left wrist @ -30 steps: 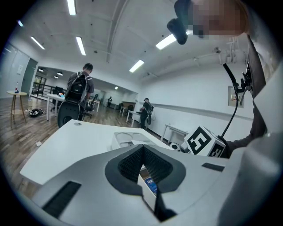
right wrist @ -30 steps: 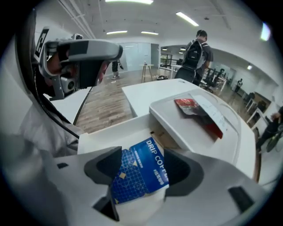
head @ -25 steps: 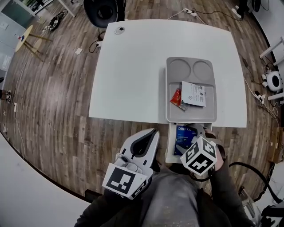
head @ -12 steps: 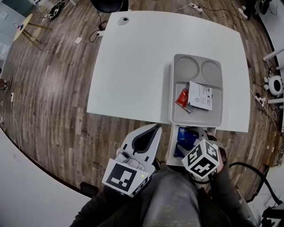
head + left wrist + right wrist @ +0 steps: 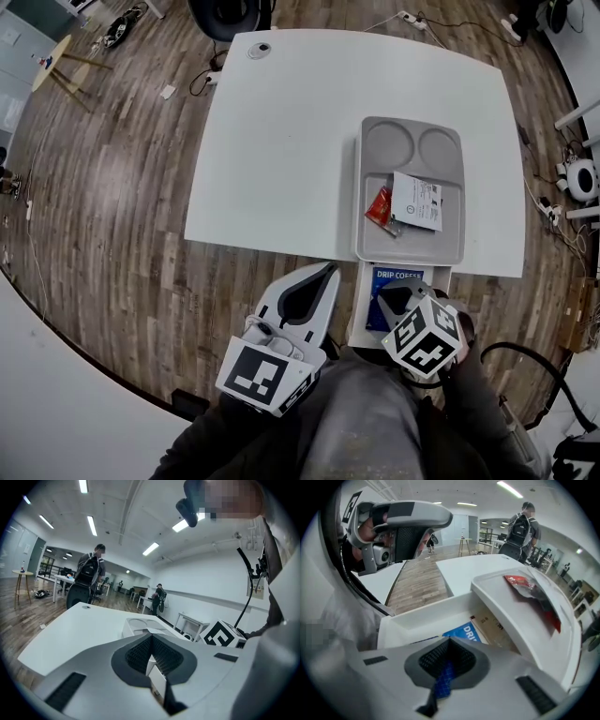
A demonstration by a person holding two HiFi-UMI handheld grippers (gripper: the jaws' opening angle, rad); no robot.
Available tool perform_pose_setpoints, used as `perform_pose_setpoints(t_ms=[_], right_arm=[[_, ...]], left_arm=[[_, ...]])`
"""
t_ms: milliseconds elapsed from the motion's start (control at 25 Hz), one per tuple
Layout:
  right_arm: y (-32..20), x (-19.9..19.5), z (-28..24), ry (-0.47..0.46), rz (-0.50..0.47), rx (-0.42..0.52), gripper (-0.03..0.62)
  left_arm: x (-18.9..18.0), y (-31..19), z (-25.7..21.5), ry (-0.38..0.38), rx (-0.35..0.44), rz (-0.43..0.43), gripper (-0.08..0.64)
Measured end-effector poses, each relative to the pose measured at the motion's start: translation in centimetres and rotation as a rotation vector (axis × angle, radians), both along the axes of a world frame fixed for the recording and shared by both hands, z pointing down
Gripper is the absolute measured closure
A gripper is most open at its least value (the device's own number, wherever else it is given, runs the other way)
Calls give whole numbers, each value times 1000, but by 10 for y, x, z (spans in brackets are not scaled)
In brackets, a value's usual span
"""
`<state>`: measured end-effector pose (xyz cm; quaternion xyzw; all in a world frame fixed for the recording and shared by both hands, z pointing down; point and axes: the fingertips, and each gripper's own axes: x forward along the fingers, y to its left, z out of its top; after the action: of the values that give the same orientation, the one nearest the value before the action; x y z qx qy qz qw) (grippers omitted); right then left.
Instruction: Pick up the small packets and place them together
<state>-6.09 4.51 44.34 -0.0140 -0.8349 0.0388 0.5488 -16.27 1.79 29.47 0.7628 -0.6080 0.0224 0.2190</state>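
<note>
Shut now where they stood wide a second ago, the right tongs (image 5: 392,298) pinch the near end of the blue packet (image 5: 397,277), a strip of blue showing between the pads in the right gripper view. The packet lies in a white box (image 5: 360,314) just under the near edge of the worktop (image 5: 281,141). Its long side runs away from the person, with the printed end toward the tray (image 5: 412,247). That tray sits straight ahead and a little higher, its near rim reaching over the far end of the box, so the carry looks like a lift up and forward. A red packet (image 5: 378,206) and a white packet (image 5: 417,201) already lie side by side in it, touching or nearly so. The left tongs (image 5: 330,269) hang to the left over bare floor (image 5: 122,206), clenched on nothing, farther from both box and tray. Beyond the tray the worktop is plain white. Around it is an open office with wood boards, strip lights and people standing well off.
</note>
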Motion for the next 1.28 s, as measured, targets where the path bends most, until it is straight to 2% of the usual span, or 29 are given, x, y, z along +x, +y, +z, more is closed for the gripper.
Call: perform_pose_setpoints(t_ms=[120, 240, 360, 480, 640, 880, 1080, 1280], right_arm=[[7, 6, -7, -3, -10, -10, 589], [-3, 13, -14, 9, 35, 76, 589], [-17, 24, -15, 56, 83, 160, 589], [-24, 30, -12, 92, 111, 183, 589], [-24, 35, -1, 190, 73, 211, 589], [-16, 30, -1, 184, 59, 154, 589], [14, -2, 2, 115, 11, 78, 589], [22, -22, 3, 25, 42, 10, 589]], left_arm=[[6, -1, -3, -3, 12, 14, 561], [12, -3, -5, -3, 14, 34, 561], [19, -5, -6, 0, 23, 57, 561], [25, -8, -5, 3, 17, 77, 561], [26, -11, -4, 6, 18, 85, 561], [21, -9, -1, 15, 12, 88, 561], [19, -8, -1, 20, 12, 100, 561], [15, -10, 1, 16, 11, 110, 561]])
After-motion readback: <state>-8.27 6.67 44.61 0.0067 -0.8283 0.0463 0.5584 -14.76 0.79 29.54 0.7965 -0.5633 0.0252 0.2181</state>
